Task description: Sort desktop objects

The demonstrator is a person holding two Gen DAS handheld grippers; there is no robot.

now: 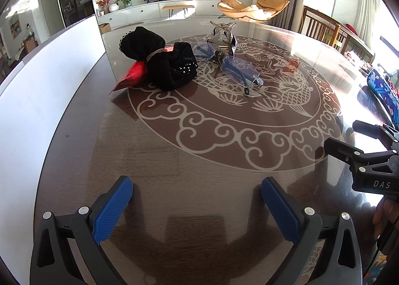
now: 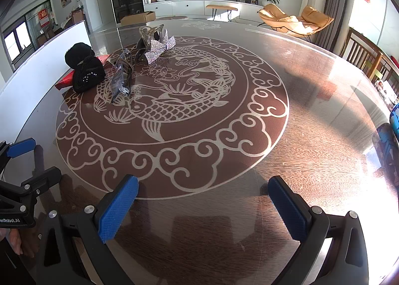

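Status entry, sorting job: I judge it not yet begun.

- Left gripper [image 1: 197,206]: I hold it low over the near edge of the table [image 1: 199,160], fingers spread wide, nothing between the blue pads [image 1: 112,210].
- Right gripper [image 2: 203,206]: same posture at the near edge, fingers parted and empty. It also shows at the right border of the left wrist view.
- Black velvet pouch [image 1: 162,60]: lies toward the far left part of the table, tied at the neck with cord, resting partly on a red packet [image 1: 132,74] that pokes out beneath it.
- Glasses [image 1: 239,68]: blue-tinted lenses, just right of the pouch, inside the fish medallion; a second tinted lens or pair seems to lie behind (too jumbled for me to separate).
- Rhinestone hair clip [image 2: 159,51]: sparkly bow shape, beyond the glasses, with a clear claw clip [image 2: 152,30] upright just behind it.
- White board [image 1: 49,85]: stands along the left edge.

All items sit bunched in one cluster on the far left side, well apart from both grippers. No bin or sorted group is visible, so everything is left to do.
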